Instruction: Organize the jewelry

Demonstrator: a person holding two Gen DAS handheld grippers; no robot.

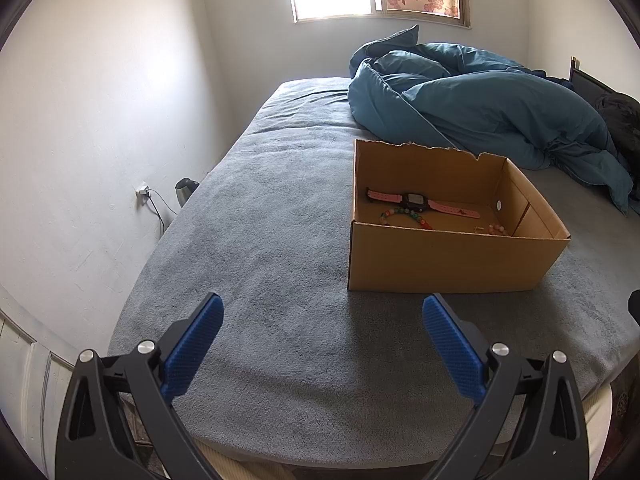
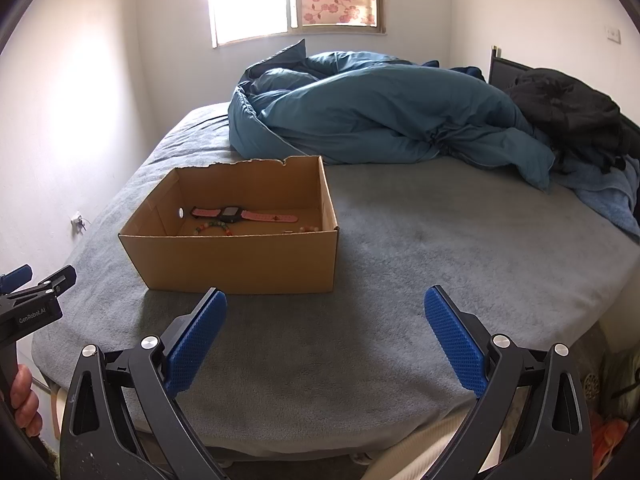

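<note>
I have both grippers hanging over the near edge of the bed (image 2: 400, 240), the left gripper (image 1: 322, 322) and the right gripper (image 2: 325, 314) each with jaws spread wide and nothing between them. The jewelry already sits in the open cardboard box (image 2: 240, 258), which rests on the grey bedspread short of the rumpled blue duvet (image 2: 380, 112): a pink-strapped watch (image 1: 416, 201) lies flat along the box floor, a multicoloured bead bracelet (image 1: 402, 216) just beside it toward me, and a paler bead bracelet (image 1: 498, 230) near the box's right wall, half hidden by the front wall. My worry is that front wall: from this low angle it masks the floor, so if I reach in blind a finger may catch the rim and shove or tip the light box on the soft bedding. The beads are small and lie flat on cardboard; wide pads could pinch board rather than string, or drag one bracelet into the watch strap and tangle them. I see no jewelry loose on the bedspread.
</note>
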